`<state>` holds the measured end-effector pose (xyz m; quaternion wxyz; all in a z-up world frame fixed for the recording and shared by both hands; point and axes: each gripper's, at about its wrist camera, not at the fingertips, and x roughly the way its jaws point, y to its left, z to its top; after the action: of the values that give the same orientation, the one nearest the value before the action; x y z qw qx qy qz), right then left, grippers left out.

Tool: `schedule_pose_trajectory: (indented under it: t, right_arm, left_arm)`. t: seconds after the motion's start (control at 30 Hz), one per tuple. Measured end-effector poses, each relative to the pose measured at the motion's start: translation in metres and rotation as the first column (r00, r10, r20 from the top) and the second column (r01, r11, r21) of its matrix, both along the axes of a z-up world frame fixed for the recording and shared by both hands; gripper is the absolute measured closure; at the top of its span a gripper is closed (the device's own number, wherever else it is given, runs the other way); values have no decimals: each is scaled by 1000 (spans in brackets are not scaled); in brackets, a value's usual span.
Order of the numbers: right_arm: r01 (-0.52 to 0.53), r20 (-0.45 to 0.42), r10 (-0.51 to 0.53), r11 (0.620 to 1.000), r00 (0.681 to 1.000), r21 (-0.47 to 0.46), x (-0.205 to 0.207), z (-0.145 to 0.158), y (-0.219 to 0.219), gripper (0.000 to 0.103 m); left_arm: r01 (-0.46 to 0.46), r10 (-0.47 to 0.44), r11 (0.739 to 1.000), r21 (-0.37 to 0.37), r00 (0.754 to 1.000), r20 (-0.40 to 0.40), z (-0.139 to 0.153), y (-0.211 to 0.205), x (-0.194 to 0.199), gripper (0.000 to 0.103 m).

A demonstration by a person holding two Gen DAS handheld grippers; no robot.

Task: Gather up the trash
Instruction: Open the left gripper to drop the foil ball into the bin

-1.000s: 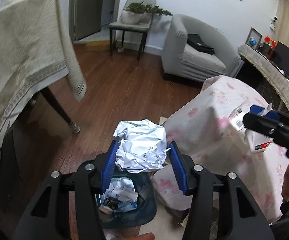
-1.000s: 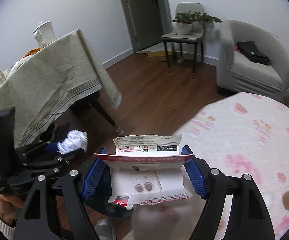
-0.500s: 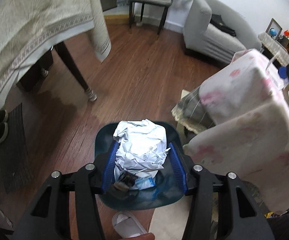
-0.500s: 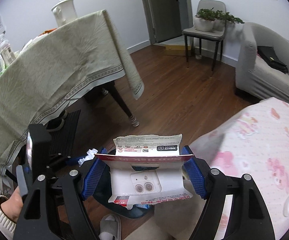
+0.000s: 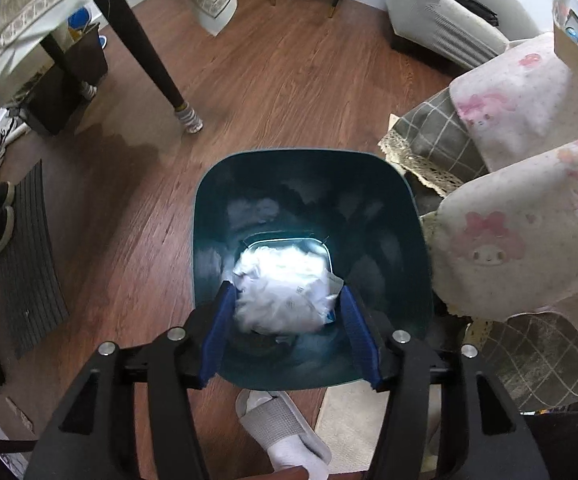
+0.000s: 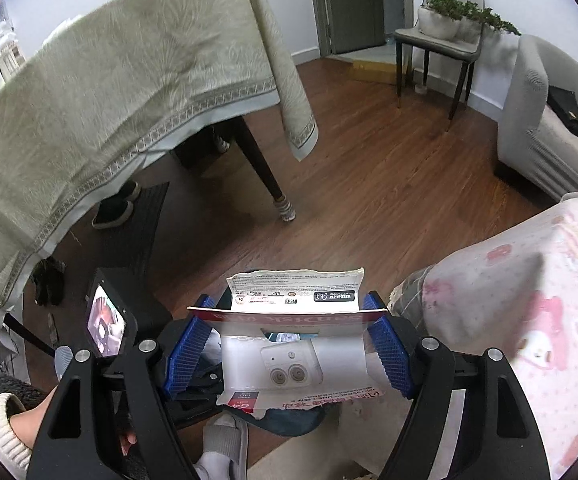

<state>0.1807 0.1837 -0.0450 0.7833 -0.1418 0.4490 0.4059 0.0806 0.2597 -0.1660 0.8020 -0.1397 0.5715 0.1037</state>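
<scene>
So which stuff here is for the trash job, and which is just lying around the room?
For the job:
- crumpled paper ball between the left gripper's fingers
- dark teal trash bin under it
- torn card package in the right gripper

Just lying about:
- grey slipper
- pink cartoon cloth
- beige tablecloth
- potted plant
- grey armchair

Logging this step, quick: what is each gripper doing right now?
Left gripper: open over the bin; blurred paper ball between the jaws, seemingly released.
Right gripper: shut on the card package.
</scene>
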Motion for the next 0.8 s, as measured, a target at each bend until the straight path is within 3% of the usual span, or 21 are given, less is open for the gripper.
schedule_pose_trajectory:
  t: [0.07,0.23,0.8]
  right_arm:
    - [-3,-9,3,1000,1000,-12,0,-7,5,26]
    - [-3,-29,1,999,1000,-37,2,-21,14,26]
    - [-28,-104,10,985,995,-170,0,-92,45,26]
  left_arm:
    - [-8,8,1000,-2,1000,-2,-3,4,-2,29]
    - [-10,10,1000,6,1000,-6,-4,10,-7,23]
    - [-134,128,991,24,976,177,57,55,-39,19]
